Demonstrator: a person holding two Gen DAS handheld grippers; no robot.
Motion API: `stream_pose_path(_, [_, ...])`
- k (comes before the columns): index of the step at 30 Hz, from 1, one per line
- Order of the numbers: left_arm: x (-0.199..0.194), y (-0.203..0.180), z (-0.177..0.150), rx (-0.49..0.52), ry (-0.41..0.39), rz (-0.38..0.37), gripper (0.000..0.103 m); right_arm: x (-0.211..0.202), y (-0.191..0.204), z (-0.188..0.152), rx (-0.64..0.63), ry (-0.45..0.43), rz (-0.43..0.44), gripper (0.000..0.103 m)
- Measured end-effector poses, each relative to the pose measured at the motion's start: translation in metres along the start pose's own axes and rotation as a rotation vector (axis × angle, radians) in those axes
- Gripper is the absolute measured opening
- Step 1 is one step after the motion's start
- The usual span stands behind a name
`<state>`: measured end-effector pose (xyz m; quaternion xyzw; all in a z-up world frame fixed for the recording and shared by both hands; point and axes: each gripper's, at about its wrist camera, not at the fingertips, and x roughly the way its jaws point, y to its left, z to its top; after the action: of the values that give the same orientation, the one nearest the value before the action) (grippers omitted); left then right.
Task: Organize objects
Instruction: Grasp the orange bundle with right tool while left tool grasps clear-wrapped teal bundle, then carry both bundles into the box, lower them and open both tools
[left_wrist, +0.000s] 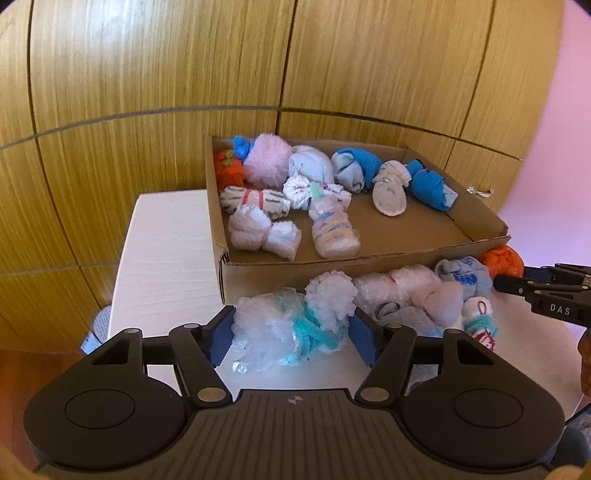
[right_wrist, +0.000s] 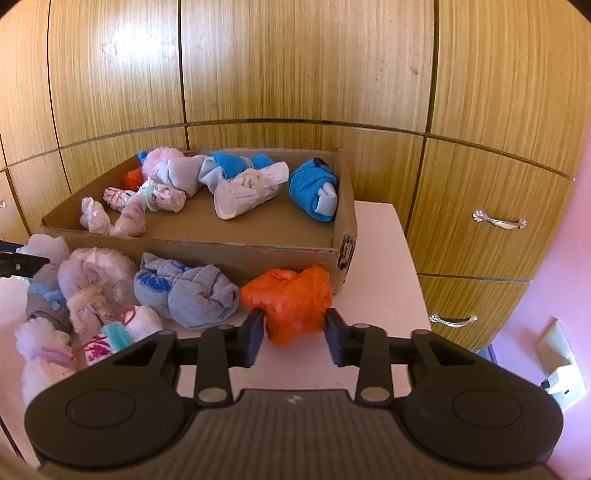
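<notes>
A shallow cardboard box (left_wrist: 369, 260) on a white table (left_wrist: 166, 258) holds several rolled sock bundles. More bundles lie in front of it. My left gripper (left_wrist: 293, 334) is open, its blue pads (left_wrist: 221, 338) on either side of a fluffy white bundle with a turquoise band (left_wrist: 291, 325), just touching it. My right gripper (right_wrist: 295, 338) is open around an orange bundle (right_wrist: 291, 299) at the box's front right corner (right_wrist: 343, 254); its pads (right_wrist: 255, 336) flank the bundle's near end. The right gripper's tip also shows in the left wrist view (left_wrist: 517, 286).
Wooden cupboard doors stand behind the table (right_wrist: 295, 74), with drawers and metal handles (right_wrist: 498, 221) at the right. A grey-blue sock bundle (right_wrist: 192, 291) lies left of the orange one. Pink wall (right_wrist: 554, 332) at the far right. The table edge (right_wrist: 413, 266) is close on the right.
</notes>
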<state>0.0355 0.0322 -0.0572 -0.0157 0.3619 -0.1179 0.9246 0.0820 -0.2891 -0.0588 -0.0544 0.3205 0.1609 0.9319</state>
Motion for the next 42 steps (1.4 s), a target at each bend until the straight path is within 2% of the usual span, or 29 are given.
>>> stream_pose_path(9, [0.002, 0.002, -0.004, 0.009, 0.009, 0.032, 0.07, 0.003, 0.0, -0.002, -0.001, 0.021, 0.006, 0.033])
stream_pose_path(11, [0.003, 0.001, -0.005, 0.019, 0.007, 0.039, 0.071, 0.006, 0.001, -0.002, -0.004, 0.02, 0.008, 0.046])
stream_pose_path(15, [0.005, 0.001, -0.006, 0.026, 0.01, 0.045, 0.072, 0.014, 0.0, 0.0, -0.007, 0.02, 0.005, 0.045])
stream_pose_path(19, [0.006, 0.002, -0.005, 0.036, 0.009, 0.036, 0.07, 0.013, -0.001, -0.001, -0.004, 0.009, 0.016, 0.038])
stream_pose_path(26, [-0.009, -0.002, -0.002, 0.085, -0.024, 0.041, 0.065, -0.014, -0.004, -0.002, 0.004, -0.035, 0.029, 0.037])
stream_pose_path(34, [-0.03, -0.02, 0.035, 0.166, -0.084, 0.007, 0.065, -0.046, -0.011, 0.041, 0.002, -0.086, 0.078, 0.037])
stream_pose_path(38, [-0.021, -0.038, 0.061, 0.226, -0.071, -0.022, 0.065, -0.047, -0.014, 0.07, 0.009, -0.083, 0.131, 0.037])
stream_pose_path(42, [0.003, -0.057, 0.079, 0.277, -0.03, -0.055, 0.065, -0.029, -0.016, 0.094, -0.01, -0.055, 0.167, 0.037])
